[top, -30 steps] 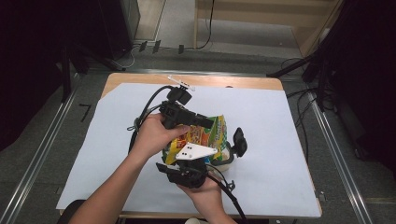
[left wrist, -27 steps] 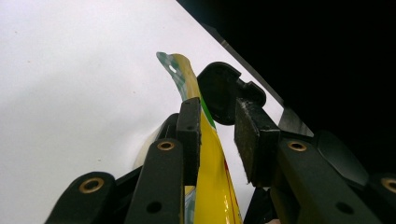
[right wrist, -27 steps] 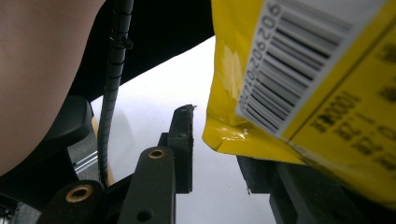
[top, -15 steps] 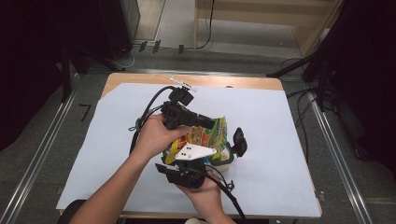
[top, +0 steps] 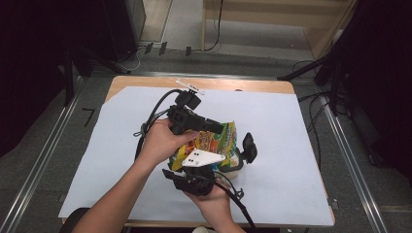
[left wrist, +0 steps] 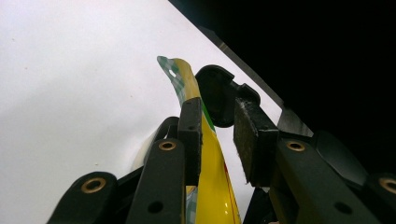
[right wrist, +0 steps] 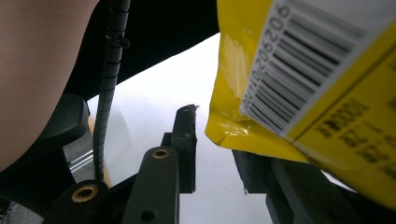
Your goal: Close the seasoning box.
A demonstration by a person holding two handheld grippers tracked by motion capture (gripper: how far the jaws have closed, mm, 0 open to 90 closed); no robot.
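The yellow snack bag (top: 214, 143) is in the middle of the table (top: 291, 145), on the white paper sheet (top: 121, 160), and it is between the two grippers. In the high view its long axis goes from the lower left near the person's left hand (top: 160, 141) to the upper right, and the upper end points toward the far right part of the table. The left gripper (top: 194, 121) comes from the far side and lies across the upper edge of the bag. In the left gripper view the bag (left wrist: 205, 154) stands on its edge between the two jaws, with its sealed green and yellow tip rising away from the camera. It lies against the left pad, but a clear gap stays between it and the right pad, so this gripper (left wrist: 217, 135) is partly open and does not clamp the bag. The right gripper (top: 199, 177) is at the near side, under its white three-cornered plate. In the right gripper view the jaws are also partly open, with white paper visible between them. The bag (right wrist: 289, 84), with a barcode label, hangs over the right jaw, and I cannot tell if it touches the pad. The jaws of this gripper (right wrist: 217, 149) have just been closing a little.
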